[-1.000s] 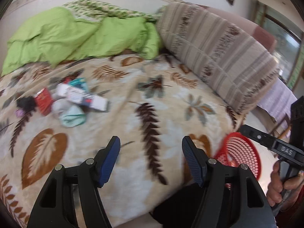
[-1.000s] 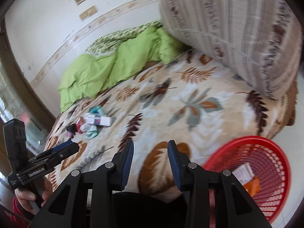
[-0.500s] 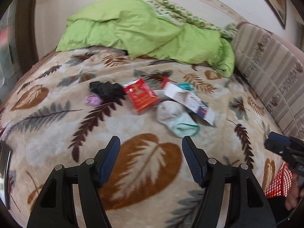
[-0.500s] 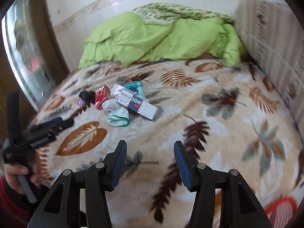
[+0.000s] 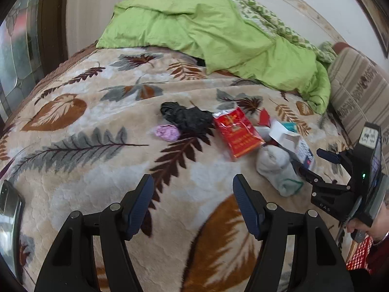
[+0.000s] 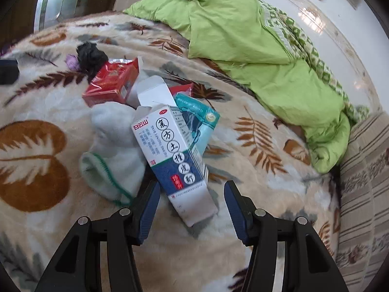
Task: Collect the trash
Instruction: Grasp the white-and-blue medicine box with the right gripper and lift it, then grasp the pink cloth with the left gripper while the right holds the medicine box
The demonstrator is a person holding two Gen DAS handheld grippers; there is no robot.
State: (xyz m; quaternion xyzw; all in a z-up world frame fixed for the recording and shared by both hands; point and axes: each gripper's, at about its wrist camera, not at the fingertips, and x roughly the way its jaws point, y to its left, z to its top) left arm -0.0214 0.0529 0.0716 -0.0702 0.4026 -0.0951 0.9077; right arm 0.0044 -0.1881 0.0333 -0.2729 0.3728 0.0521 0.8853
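A pile of trash lies on the leaf-patterned blanket [image 5: 97, 170]: a white and blue box [image 6: 175, 155], a grey sock [image 6: 114, 150], a red packet [image 6: 111, 82], a teal packet [image 6: 199, 121], a black bag [image 6: 91, 54] and a purple wad [image 6: 71, 60]. My right gripper [image 6: 192, 189] is open, and the near end of the box lies between its fingers without the pads touching it. My left gripper [image 5: 193, 185] is open over bare blanket, short of the red packet [image 5: 237, 131] and black bag [image 5: 189, 119]. The right gripper [image 5: 312, 161] shows beside the sock [image 5: 277, 170].
A crumpled green quilt [image 5: 218, 29] fills the far side of the bed. A striped cushion [image 5: 359, 92] runs along the right. A phone [image 5: 9, 204] lies at the blanket's left edge. A red basket [image 5: 359, 250] peeks in low right, below a person's hand [image 5: 362, 226].
Both grippers swung left, away from the red basket, and closed in on the trash pile. The right gripper's jaws widened and now straddle the box end.
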